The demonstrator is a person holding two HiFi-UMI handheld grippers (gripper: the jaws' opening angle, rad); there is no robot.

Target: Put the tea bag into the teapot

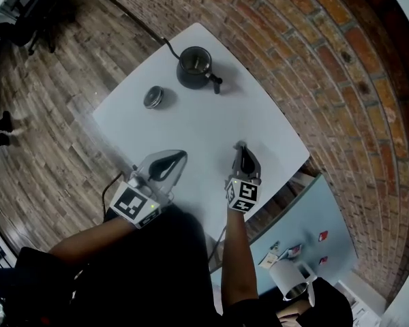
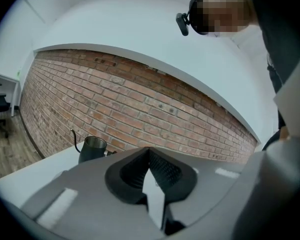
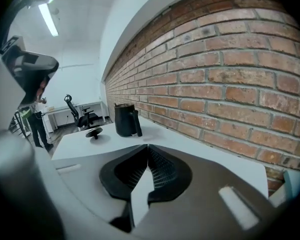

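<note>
A dark teapot [image 1: 195, 67] stands open-topped at the far end of the white table [image 1: 211, 125], its lid [image 1: 153, 97] lying apart to its left. The right gripper view shows the teapot [image 3: 125, 120] and the lid [image 3: 94, 132] ahead; the left gripper view shows the teapot [image 2: 92, 149] far off. My left gripper [image 1: 183, 154] hovers over the near table edge, its jaws shut tip to tip [image 2: 149, 150]. My right gripper [image 1: 240, 145] is raised over the near right part, also shut [image 3: 147, 147]. Nothing shows between either pair of jaws. No tea bag is visible in any view.
A brick wall [image 3: 230, 74] runs along the table's right side. A second light-blue table [image 1: 307, 216] at lower right carries a white jug [image 1: 290, 278] and small packets. An office chair [image 3: 79, 115] and a standing person [image 3: 37, 126] are beyond the table.
</note>
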